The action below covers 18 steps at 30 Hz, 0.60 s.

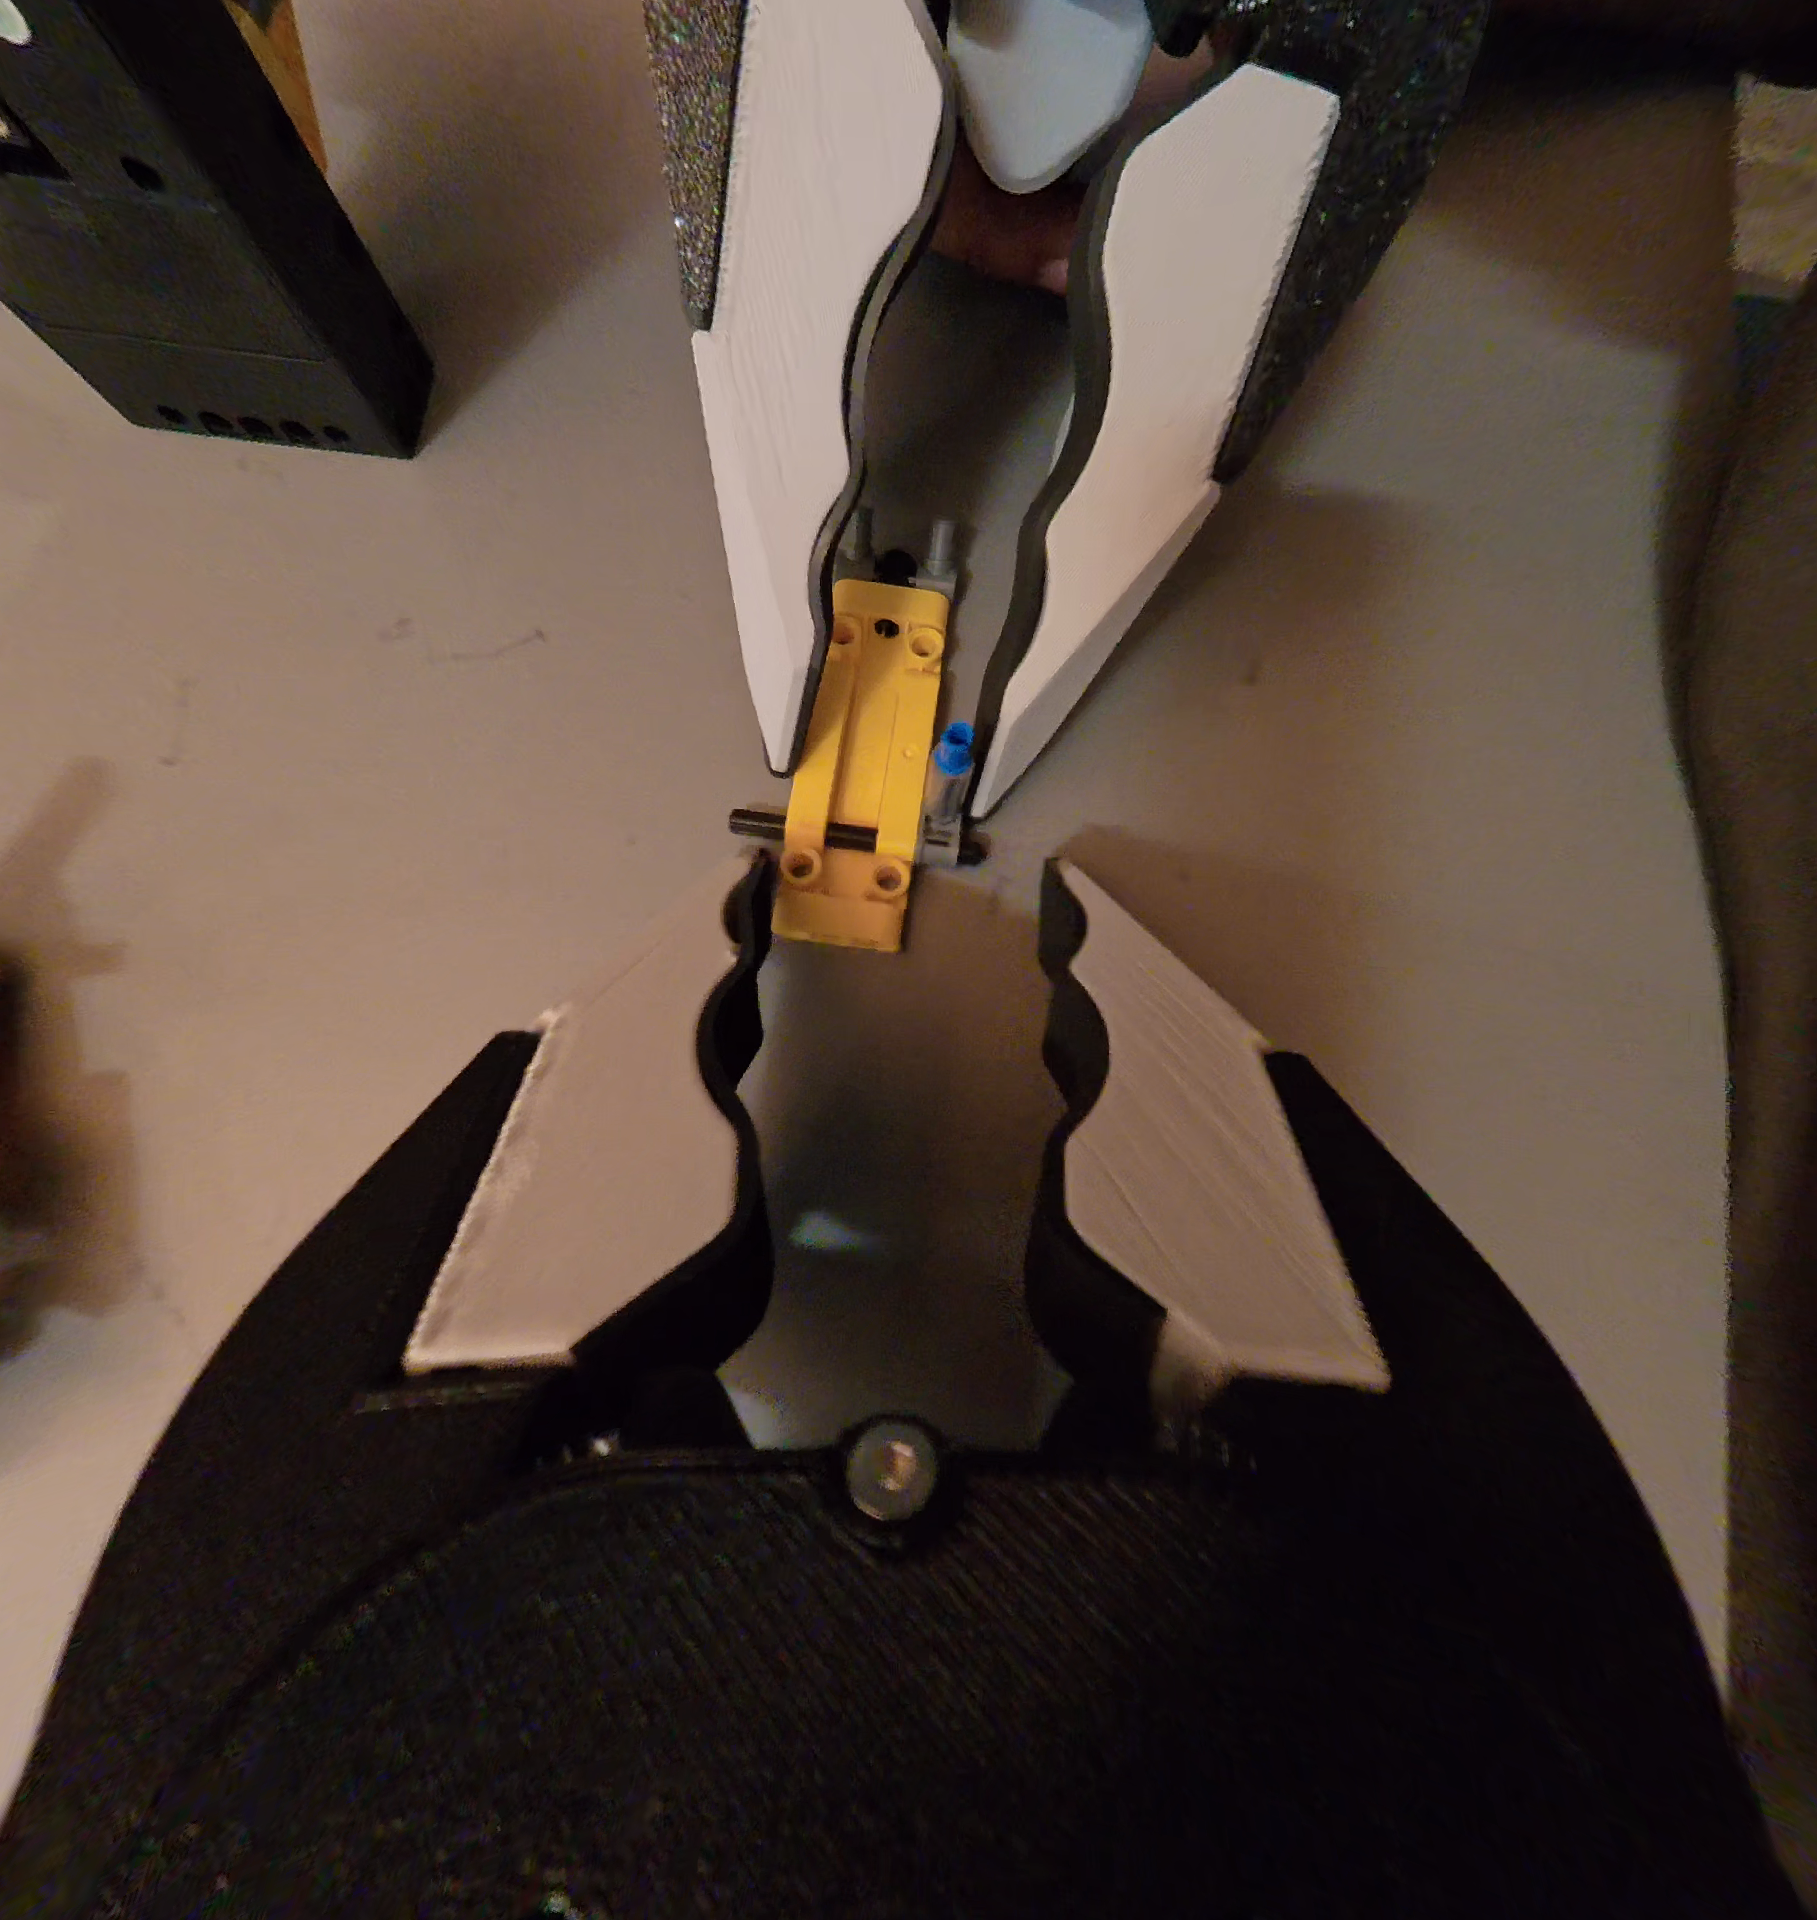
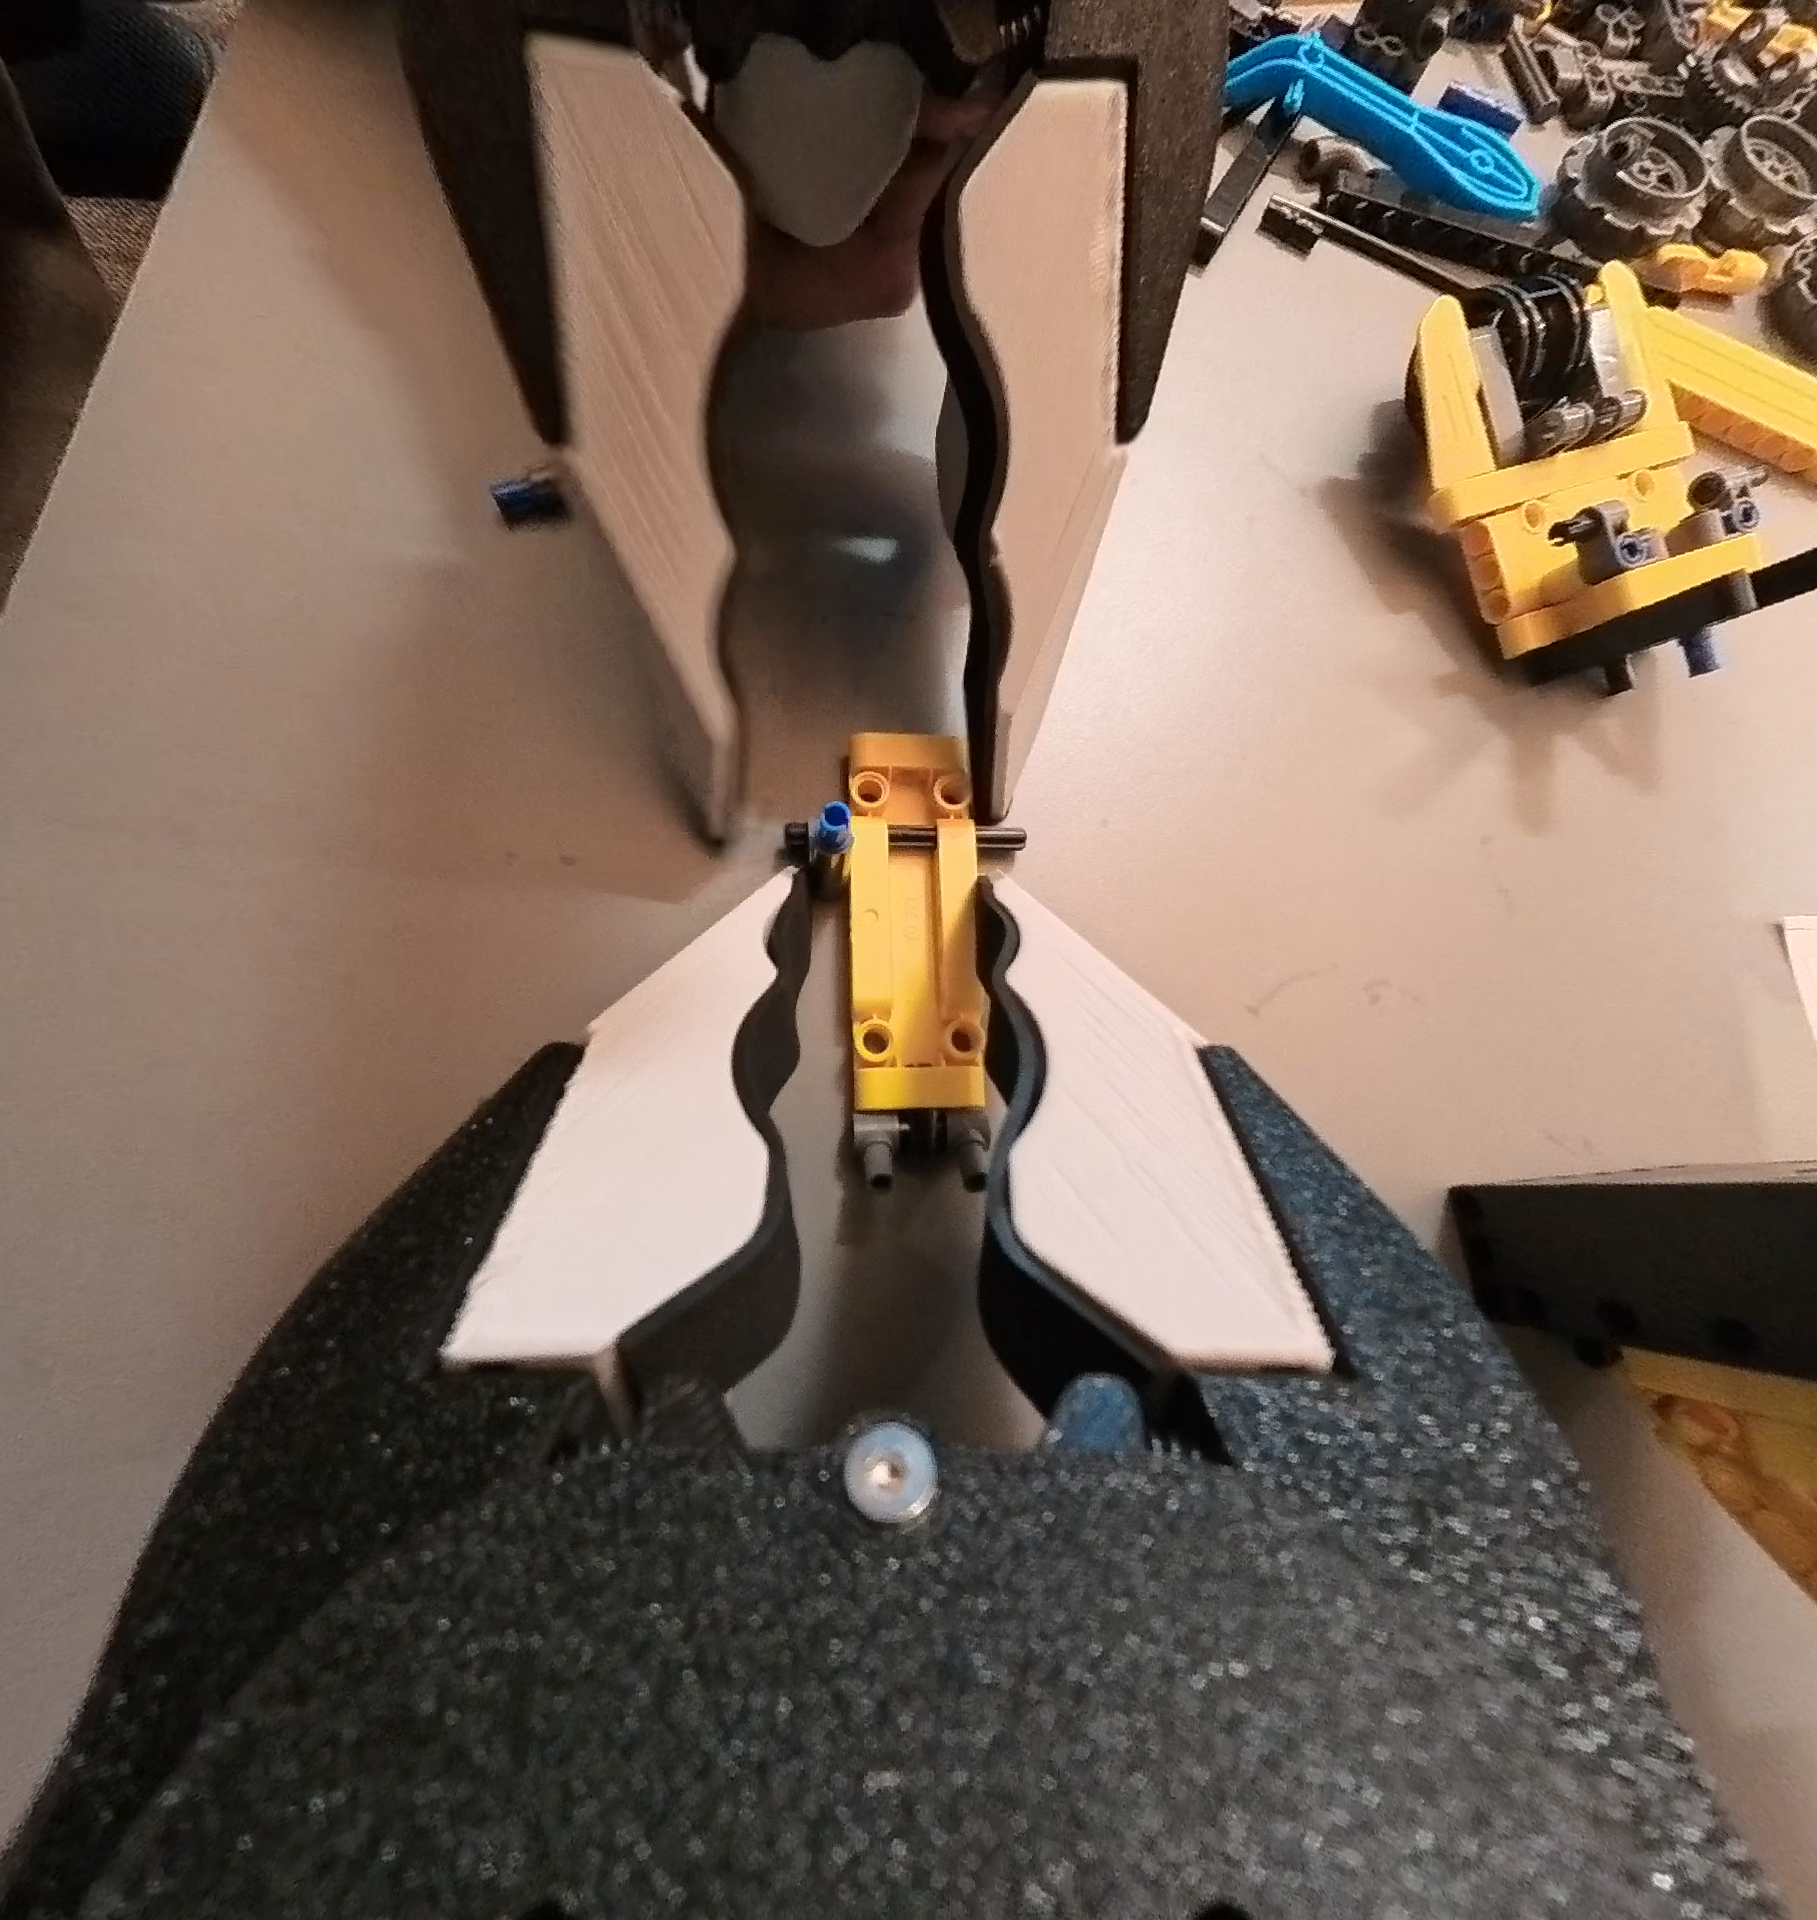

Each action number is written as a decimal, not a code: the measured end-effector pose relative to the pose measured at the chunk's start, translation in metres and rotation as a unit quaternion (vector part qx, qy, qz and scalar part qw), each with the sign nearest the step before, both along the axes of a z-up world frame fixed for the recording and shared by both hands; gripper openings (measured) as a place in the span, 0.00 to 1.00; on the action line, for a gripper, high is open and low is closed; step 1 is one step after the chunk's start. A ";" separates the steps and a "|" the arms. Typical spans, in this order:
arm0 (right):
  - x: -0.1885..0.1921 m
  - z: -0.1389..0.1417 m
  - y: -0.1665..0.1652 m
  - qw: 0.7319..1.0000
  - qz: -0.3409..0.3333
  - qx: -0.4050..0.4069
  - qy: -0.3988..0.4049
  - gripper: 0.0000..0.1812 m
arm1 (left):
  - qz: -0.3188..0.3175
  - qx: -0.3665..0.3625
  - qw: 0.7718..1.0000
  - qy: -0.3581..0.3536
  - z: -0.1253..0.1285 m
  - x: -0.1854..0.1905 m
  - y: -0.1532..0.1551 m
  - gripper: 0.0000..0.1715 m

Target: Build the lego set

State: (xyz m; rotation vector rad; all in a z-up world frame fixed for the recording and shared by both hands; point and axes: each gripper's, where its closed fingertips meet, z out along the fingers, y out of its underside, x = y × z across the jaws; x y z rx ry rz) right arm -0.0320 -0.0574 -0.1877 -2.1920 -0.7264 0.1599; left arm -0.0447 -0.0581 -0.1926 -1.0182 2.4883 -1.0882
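The right gripper [image 2: 888, 883] holds a yellow block [image 2: 914, 966] between its fingers, the jaws narrowed about its long sides; the right finger presses the block, while a grey tube with a blue pin [image 2: 832, 821] sits between the block and the left finger. Two grey pegs [image 2: 925, 1148] jut from the block's end nearer the right gripper's body. A thin black axle [image 2: 987, 837] crosses the block near its far end. The left gripper [image 1: 899, 868] faces it tip to tip, jaws wide, its left fingertip [image 1: 753, 883] just beside the block's corner; touching or not, I cannot tell. All this is above the grey table [image 2: 260, 727]. Toward the table's far right corner lie a yellow model [image 2: 1569, 488], a blue part [image 2: 1392, 114] and black wheels [image 2: 1652, 156]. A black box [image 2: 1652, 1257] stands at the right edge.
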 end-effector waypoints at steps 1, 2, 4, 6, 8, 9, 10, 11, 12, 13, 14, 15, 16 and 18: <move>0.000 0.000 0.000 1.000 0.000 0.001 -0.001 0.17 | 0.001 -0.007 1.000 0.006 0.001 -0.002 0.001 0.31; 0.000 0.000 0.000 1.000 0.000 0.001 -0.002 0.17 | 0.004 -0.013 1.000 0.010 0.001 -0.004 0.004 0.32; 0.000 0.000 0.000 1.000 0.000 0.001 -0.002 0.17 | 0.027 -0.011 1.000 0.008 0.004 -0.004 0.018 0.35; 0.000 0.000 0.000 1.000 0.000 0.000 -0.001 0.17 | 0.064 -0.021 0.998 -0.008 0.020 -0.007 0.032 0.34; 0.000 0.000 0.000 1.000 0.000 0.003 -0.005 0.17 | 0.098 -0.057 0.993 -0.029 0.043 -0.019 0.041 0.31; 0.000 0.000 0.000 1.000 0.001 0.004 -0.007 0.17 | 0.121 -0.070 0.989 -0.036 0.052 -0.026 0.047 0.29; 0.000 0.000 0.000 1.000 0.000 0.005 -0.009 0.17 | 0.146 -0.079 0.985 -0.039 0.058 -0.033 0.052 0.27; 0.000 0.000 -0.001 1.000 -0.001 0.006 -0.009 0.17 | 0.171 -0.083 0.981 -0.042 0.061 -0.040 0.057 0.26; -0.001 0.000 -0.001 1.000 -0.001 0.006 -0.010 0.17 | 0.191 -0.084 0.977 -0.044 0.061 -0.047 0.060 0.25; -0.001 0.000 -0.001 1.000 -0.001 0.007 -0.011 0.17 | 0.205 -0.079 0.975 -0.042 0.058 -0.056 0.061 0.24; -0.001 0.000 -0.001 1.000 -0.002 0.007 -0.011 0.17 | 0.213 -0.068 0.974 -0.033 0.051 -0.065 0.059 0.24; -0.001 0.000 -0.001 1.000 -0.003 0.007 -0.012 0.17 | 0.222 -0.050 0.974 -0.021 0.042 -0.074 0.058 0.24; -0.001 0.000 -0.002 1.000 -0.003 0.008 -0.013 0.17 | 0.236 -0.029 0.971 -0.010 0.033 -0.082 0.060 0.24; -0.002 0.000 -0.002 1.000 -0.002 0.008 -0.013 0.17 | 0.265 -0.013 0.964 -0.008 0.023 -0.090 0.062 0.22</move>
